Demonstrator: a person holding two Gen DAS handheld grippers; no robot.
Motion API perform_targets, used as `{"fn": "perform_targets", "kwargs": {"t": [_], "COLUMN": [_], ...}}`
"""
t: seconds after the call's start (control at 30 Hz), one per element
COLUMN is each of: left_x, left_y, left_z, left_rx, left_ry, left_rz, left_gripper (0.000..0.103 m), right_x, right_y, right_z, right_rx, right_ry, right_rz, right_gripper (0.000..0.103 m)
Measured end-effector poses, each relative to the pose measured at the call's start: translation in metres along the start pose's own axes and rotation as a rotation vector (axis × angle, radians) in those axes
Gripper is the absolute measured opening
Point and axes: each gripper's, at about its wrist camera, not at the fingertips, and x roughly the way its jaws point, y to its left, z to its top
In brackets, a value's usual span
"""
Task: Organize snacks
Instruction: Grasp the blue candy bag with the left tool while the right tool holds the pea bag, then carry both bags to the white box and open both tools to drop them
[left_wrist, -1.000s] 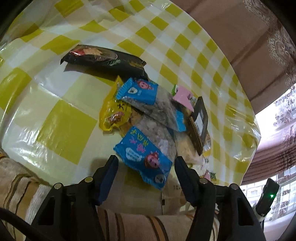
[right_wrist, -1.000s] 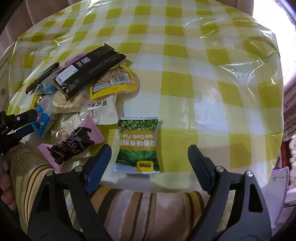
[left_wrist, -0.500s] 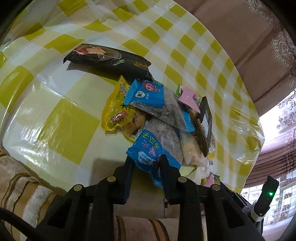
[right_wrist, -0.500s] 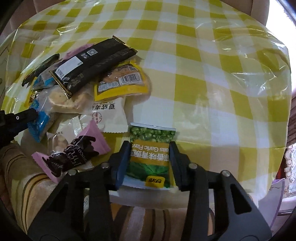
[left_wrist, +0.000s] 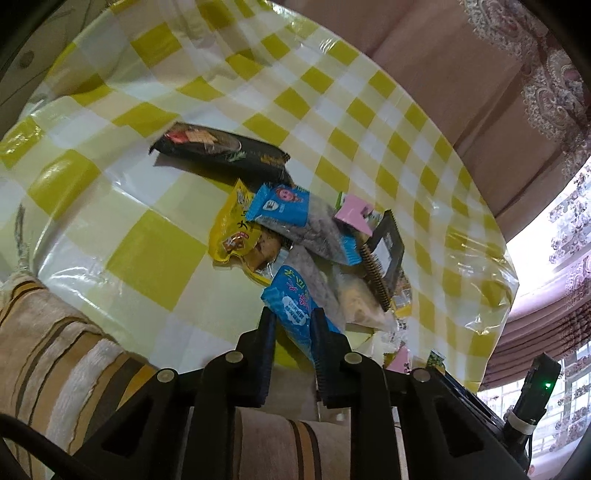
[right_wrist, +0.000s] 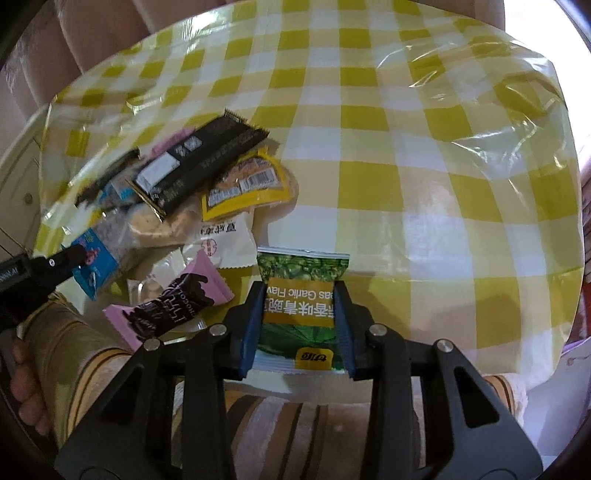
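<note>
A pile of snack packets lies on a yellow-checked tablecloth (left_wrist: 155, 254). My left gripper (left_wrist: 293, 314) is shut on a blue snack packet (left_wrist: 295, 306) at the near edge of the pile; the packet is also seen in the right wrist view (right_wrist: 94, 264). My right gripper (right_wrist: 301, 291) is shut on a green pea packet (right_wrist: 301, 284) lifted near the table's front edge. The pile holds a second blue packet (left_wrist: 284, 205), a yellow packet (left_wrist: 234, 232), a black bar (right_wrist: 201, 162) and a pink chocolate packet (right_wrist: 173, 299).
A long black packet (left_wrist: 221, 151) lies apart at the far side of the pile. A striped towel (right_wrist: 306, 417) covers the near edge. Bare tablecloth (right_wrist: 424, 177) stretches to the right of the pile. Curtains (left_wrist: 517, 92) hang behind the table.
Both grippers went from wide open to closed: the left on the blue packet, the right on the green pea packet. Both packets now sit raised from the table.
</note>
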Motion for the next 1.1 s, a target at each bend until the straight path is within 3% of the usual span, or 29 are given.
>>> {"fn": "perform_targets", "kwargs": {"t": [0.2, 0.37, 0.67, 1.1], "left_x": [-0.014, -0.019, -0.026, -0.054], "left_y": [-0.004, -0.002, -0.002, -0.018], "left_z": [-0.008, -0.015, -0.021, -0.027], "left_rx": [0.000, -0.022, -0.013, 0.049], "left_ry": [-0.047, -0.037, -0.049, -0.145], "left_rz": [-0.021, -0.032, -0.052, -0.105], "left_gripper": [0.018, 0.009, 0.007, 0.005], "right_x": [-0.014, -0.020, -0.027, -0.041], "right_y": [-0.012, -0.011, -0.013, -0.016], "right_z": [-0.002, -0.007, -0.014, -0.017], "right_rx": [0.055, 0.048, 0.045, 0.049], "right_ry": [-0.037, -0.046, -0.054, -0.092], "right_rz": [0.025, 0.026, 0.023, 0.024], "right_gripper": [0.040, 0.040, 0.040, 0.040]}}
